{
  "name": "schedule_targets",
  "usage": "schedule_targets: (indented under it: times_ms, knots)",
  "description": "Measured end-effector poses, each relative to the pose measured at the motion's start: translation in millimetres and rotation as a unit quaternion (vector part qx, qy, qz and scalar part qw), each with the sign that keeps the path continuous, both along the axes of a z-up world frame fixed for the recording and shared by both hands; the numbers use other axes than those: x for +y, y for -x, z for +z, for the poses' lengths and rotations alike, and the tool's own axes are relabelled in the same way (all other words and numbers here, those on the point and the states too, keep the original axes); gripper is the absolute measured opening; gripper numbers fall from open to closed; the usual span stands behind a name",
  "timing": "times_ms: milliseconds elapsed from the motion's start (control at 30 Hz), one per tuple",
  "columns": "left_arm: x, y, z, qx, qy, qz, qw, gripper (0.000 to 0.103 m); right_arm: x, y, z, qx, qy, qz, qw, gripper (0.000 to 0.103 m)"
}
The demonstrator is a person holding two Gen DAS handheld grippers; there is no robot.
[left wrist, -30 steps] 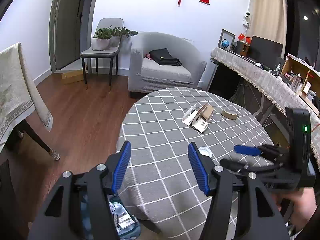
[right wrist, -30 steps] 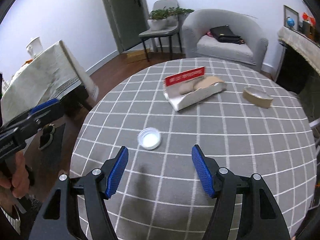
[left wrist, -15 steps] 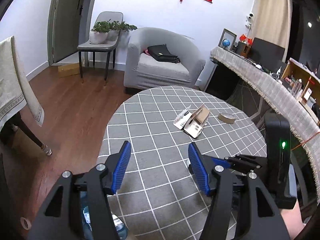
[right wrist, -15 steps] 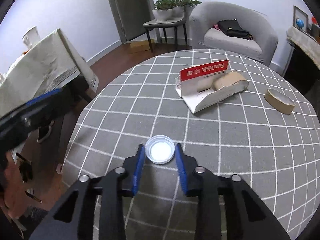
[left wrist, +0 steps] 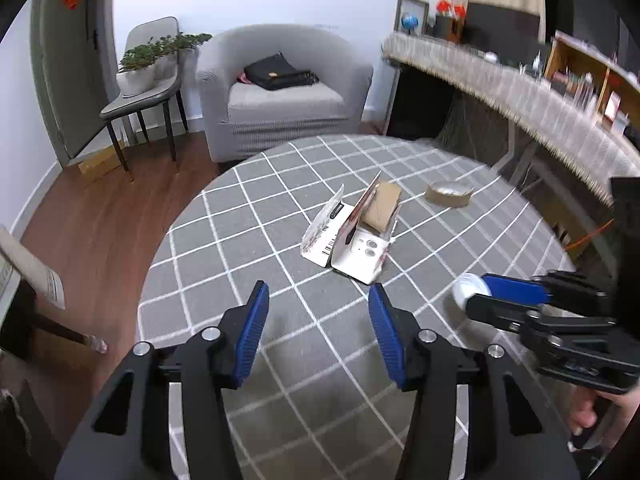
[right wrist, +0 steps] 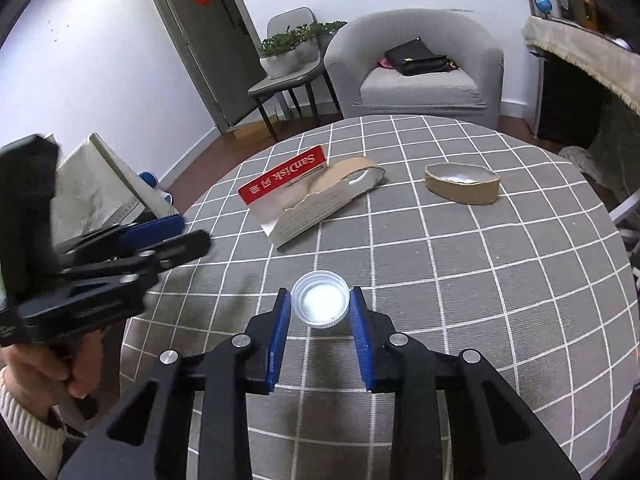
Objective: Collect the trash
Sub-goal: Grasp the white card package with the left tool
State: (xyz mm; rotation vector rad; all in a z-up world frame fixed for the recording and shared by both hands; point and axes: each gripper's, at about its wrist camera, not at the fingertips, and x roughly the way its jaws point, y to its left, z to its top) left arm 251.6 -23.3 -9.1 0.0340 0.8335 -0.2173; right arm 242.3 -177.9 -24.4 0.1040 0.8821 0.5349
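Right tool (right wrist: 318, 312) is clamping the cap (right wrist: 320, 304) on the counter (right wrist: 480, 280), while left tool (left wrist: 316, 332), jaws apart, is pointing toward the torn packet (left wrist: 352, 236) ahead.

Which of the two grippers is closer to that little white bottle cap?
Right. The right gripper has its fingers closed on the bottle cap; the left gripper hovers open beside it, nothing between.

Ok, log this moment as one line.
right gripper: shut on white plastic bottle cap | left gripper: open, empty, closing | torn SanDisk card packaging: on table
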Motion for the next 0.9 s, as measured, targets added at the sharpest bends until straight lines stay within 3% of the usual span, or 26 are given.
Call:
schedule_targets:
  times_ms: [33, 133, 233, 400, 500, 600, 667, 900]
  knots:
    - [-3.4, -7.5, -5.2, 0.007, -0.01, 0.0, 0.9999, 0.051, -1.8, -1.3, -1.7, 0.003, -0.003, 0.0, 1.0, 0.031]
    - [-5.4, -19.1, -12.8, 0.017, 0.006, -0.001, 0.9998, 0.041, -5.6, -2.1, -4.8, 0.007, -0.008, 0.004, 1.0, 0.031]
    - [-8.8, -27.6, -15.7, 0.02, 0.023, -0.009, 0.9995, 0.04, -12.1, -3.0, -5.7, 0.008, -0.015, 0.002, 1.0, 0.031]
    - [-14.7, -41.1, -23.7, 0.03, 0.015, -0.005, 0.9994, 0.037, -22.5, -8.2, -11.9, 0.02, -0.024, -0.006, 0.999, 0.031]
    - [-8.1, -48.9, -24.3, 0.035, 0.038, 0.001, 0.9986, 0.035, -25.2, -9.0, -12.0, 0.021, -0.027, -0.006, 0.999, 0.031]
    - [-8.7, -52.4, -21.7, 0.036, 0.05, -0.013, 0.998, 0.025, -25.1, -9.4, -11.6, 0.022, -0.029, -0.007, 0.999, 0.031]
    - [-10.3, -53.6, -20.3, 0.036, 0.051, -0.018, 0.9979, 0.011, -24.3, -9.4, -11.2, 0.023, -0.029, -0.008, 0.999, 0.031]
    - [-8.4, -50.0, -12.7, 0.045, 0.044, -0.013, 0.9979, 0.001, -19.2, -4.1, -1.2, 0.016, -0.026, -0.003, 1.0, 0.031]
